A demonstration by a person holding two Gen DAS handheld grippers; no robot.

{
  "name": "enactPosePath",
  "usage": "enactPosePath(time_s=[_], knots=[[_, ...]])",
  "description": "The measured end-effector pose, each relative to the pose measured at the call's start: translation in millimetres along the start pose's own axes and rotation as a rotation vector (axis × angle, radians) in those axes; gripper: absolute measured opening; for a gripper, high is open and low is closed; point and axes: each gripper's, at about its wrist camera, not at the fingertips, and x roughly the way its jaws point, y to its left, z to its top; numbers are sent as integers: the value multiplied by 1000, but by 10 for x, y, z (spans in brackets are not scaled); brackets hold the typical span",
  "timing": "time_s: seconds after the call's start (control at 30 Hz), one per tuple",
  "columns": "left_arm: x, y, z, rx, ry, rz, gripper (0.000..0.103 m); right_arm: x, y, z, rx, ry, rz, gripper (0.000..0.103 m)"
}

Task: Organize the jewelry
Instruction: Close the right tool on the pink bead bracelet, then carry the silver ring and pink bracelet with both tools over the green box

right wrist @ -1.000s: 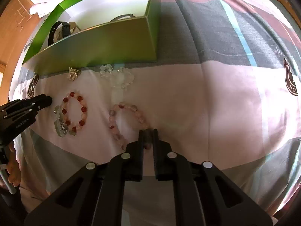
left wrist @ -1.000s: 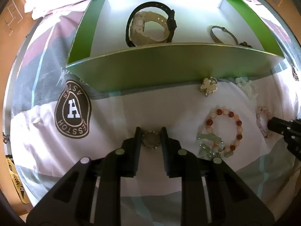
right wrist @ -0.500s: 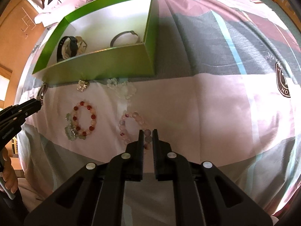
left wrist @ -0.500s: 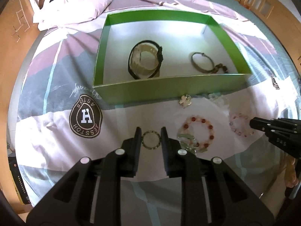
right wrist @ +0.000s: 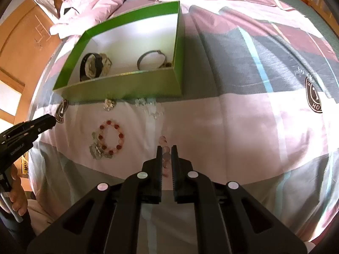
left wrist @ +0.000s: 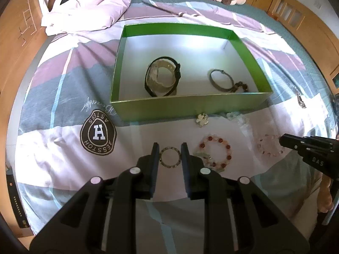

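Ahead and above both grippers lies the green box (left wrist: 186, 105), so each load travels forward: the left gripper (left wrist: 169, 156) clasps a small beaded ring (left wrist: 170, 157) flat between its fingers, while the right gripper (right wrist: 166, 156) pinches the pink bead bracelet (right wrist: 165, 156).

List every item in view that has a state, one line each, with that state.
Green open-top cardboard box: lidless, on the bed.
Beige-and-black wristwatches: in the box.
Thin dark bangle: in the box.
Small dark beaded ring bracelet: between the left gripper jaws.
Pink bead bracelet: pinched by the right gripper.
Red-and-cream bead bracelet: on the bedspread.
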Motion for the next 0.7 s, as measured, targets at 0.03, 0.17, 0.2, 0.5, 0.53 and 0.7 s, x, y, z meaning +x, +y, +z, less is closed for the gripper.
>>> enactPosePath(time_s=[0.03, 0.17, 0.2, 0.5, 0.53, 0.7], knots=[[-15, -1, 2, 0, -4, -3, 20, -22, 0, 5, 1, -7, 1, 8], [-58, -26, 9, 6, -15, -11, 20, -106, 4, 7, 1, -18, 30, 8], [-63, -32, 10, 6, -16, -13, 20, -126, 7, 4, 1, -23, 32, 8], [-72, -11, 89, -7, -16, -14, 20, -237, 117, 31, -47, -69, 11, 8], [-84, -9, 116, -7, -20, -10, 20, -267, 130, 48, -56, -75, 6, 8], [-202, -43, 341, 7, -50, -16, 20, -591, 267, 189, -125, -172, -27, 8]])
